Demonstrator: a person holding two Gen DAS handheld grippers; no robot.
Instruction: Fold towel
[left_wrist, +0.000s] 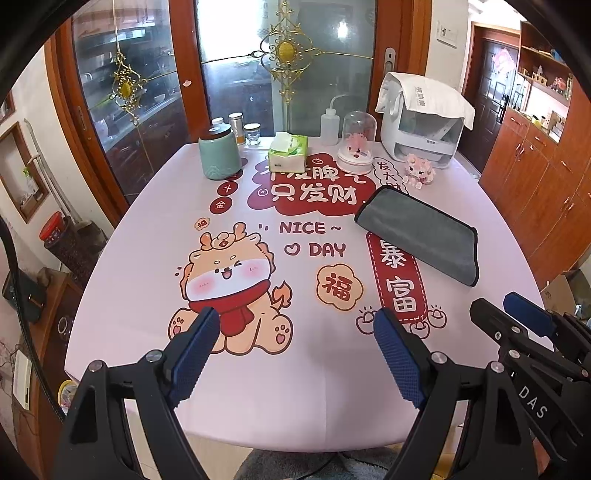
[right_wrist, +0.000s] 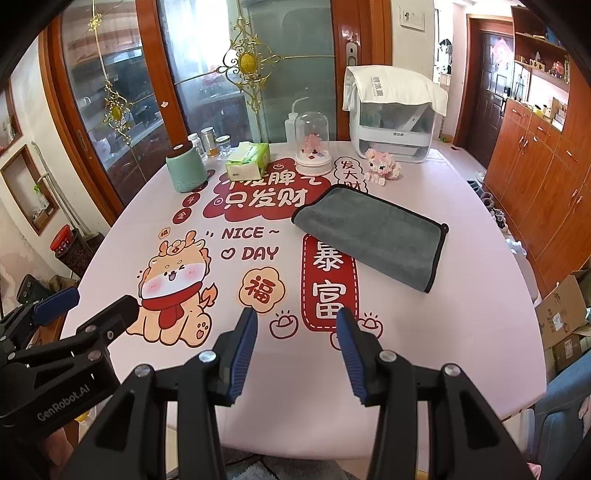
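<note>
The tabletop (right_wrist: 461, 332) carries a pink printed cloth, with a row of jars, a tissue pack (right_wrist: 248, 158) and a white appliance (right_wrist: 391, 125) along its far edge. The towel (right_wrist: 369, 238) lies flat toward the right of the middle, grey with a dark hem, and already looks doubled over: a rounded fold runs along its far-left side and stacked hems show at the right end. It sits at a slant to the near edge.

The left hand-held gripper (left_wrist: 297, 332) hovers above the near edge with its jaws wide and nothing between them; the right hand-held gripper (right_wrist: 297, 330) hangs beside it, jaws parted more narrowly, also empty. Both are well apart from the towel.

If another fold is wanted, the sound way is probably to bring each gripper to one corner of the same short end (the hemmed right end looks easiest to pinch), catch every layer, lift low, and carry the end across so the hems meet squarely. The toy (right_wrist: 384, 168) just beyond the far corner could be nudged.
</note>
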